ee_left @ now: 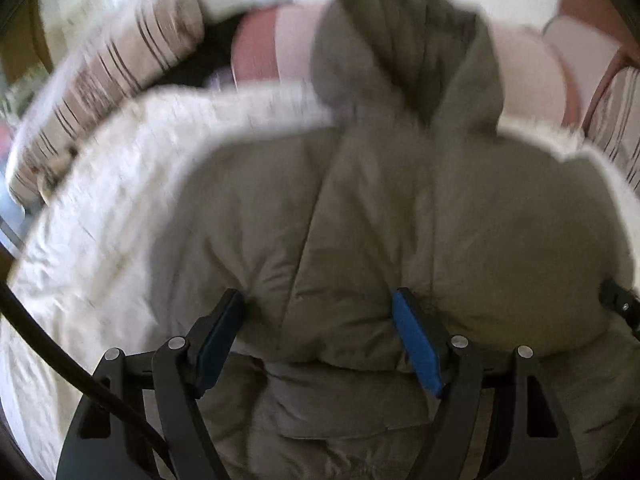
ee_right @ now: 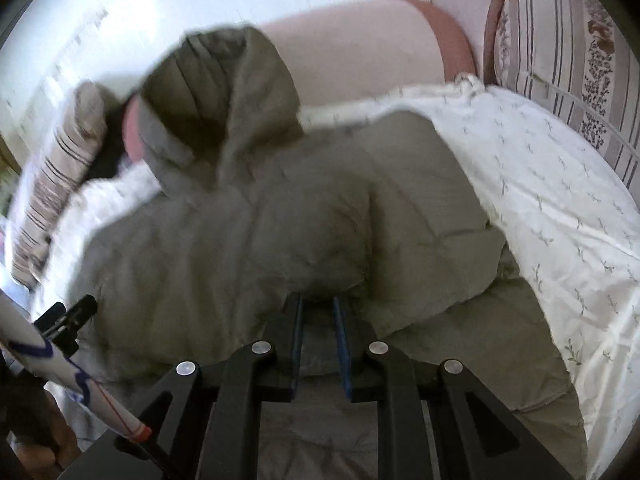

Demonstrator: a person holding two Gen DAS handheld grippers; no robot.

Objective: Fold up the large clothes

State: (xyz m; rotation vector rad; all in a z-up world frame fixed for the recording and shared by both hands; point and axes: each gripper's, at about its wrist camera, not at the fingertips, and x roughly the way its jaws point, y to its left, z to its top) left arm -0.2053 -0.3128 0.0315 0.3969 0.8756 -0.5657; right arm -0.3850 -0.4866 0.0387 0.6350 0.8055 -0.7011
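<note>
A puffy grey-green hooded jacket (ee_left: 400,220) lies spread on a white bed sheet (ee_left: 100,220), with its hood (ee_left: 400,52) at the far end. My left gripper (ee_left: 320,300) stands wide open, its blue pads on either side of a bulge near the jacket's near edge. In the right wrist view the same jacket (ee_right: 240,240) fills the middle. My right gripper (ee_right: 318,304) is shut on a fold of it, with only a narrow strip of cloth showing between the pads. The right gripper's tip (ee_left: 618,304) shows at the jacket's right edge, and the left gripper (ee_right: 68,320) at its left edge.
The patterned white sheet (ee_right: 560,200) is bare to the right of the jacket. A pink bolster (ee_right: 360,52) and striped cushions (ee_left: 120,72) line the head of the bed. A black cable (ee_left: 60,360) crosses the lower left. A white rod with blue marks (ee_right: 60,368) slants beside the left gripper.
</note>
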